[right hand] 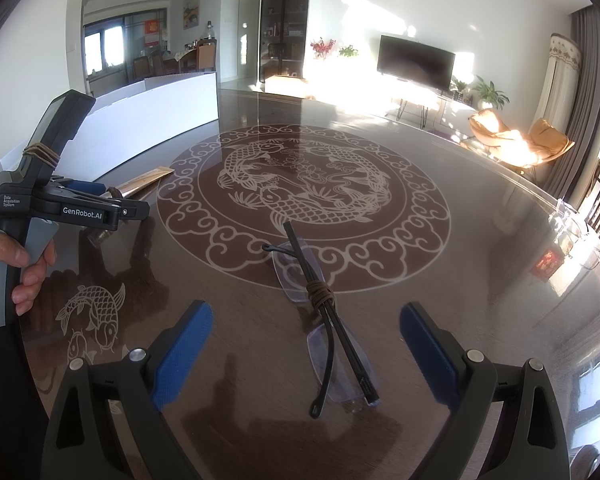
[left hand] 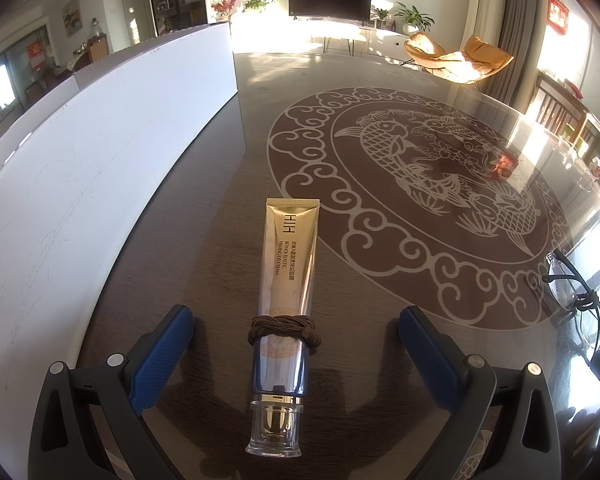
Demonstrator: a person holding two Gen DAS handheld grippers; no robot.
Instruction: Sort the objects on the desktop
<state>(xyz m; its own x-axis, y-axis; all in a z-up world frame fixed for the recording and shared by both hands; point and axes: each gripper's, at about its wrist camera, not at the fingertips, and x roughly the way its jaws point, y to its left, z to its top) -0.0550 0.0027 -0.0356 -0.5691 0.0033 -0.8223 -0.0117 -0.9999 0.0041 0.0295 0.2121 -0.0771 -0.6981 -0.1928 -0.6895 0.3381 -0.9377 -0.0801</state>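
A gold eye cream tube (left hand: 286,276) with a clear cap lies on the dark glass table (left hand: 204,208), a brown cord (left hand: 282,328) wound round its middle. My left gripper (left hand: 296,314) is open, one blue pad on each side of the tube, not touching it. Folded rimless glasses (right hand: 350,356), tied with a brown cord (right hand: 320,294), lie on the table in front of my right gripper (right hand: 306,308), which is open and straddles them. The right wrist view also shows the left gripper (right hand: 104,200) over the tube (right hand: 144,180), held by a hand (right hand: 16,272).
A long white box (left hand: 100,160) stands along the table's left side, also in the right wrist view as the white box (right hand: 160,108). The glasses (left hand: 580,298) show at the right edge of the left wrist view. A fish pattern (right hand: 300,184) fills the table's middle.
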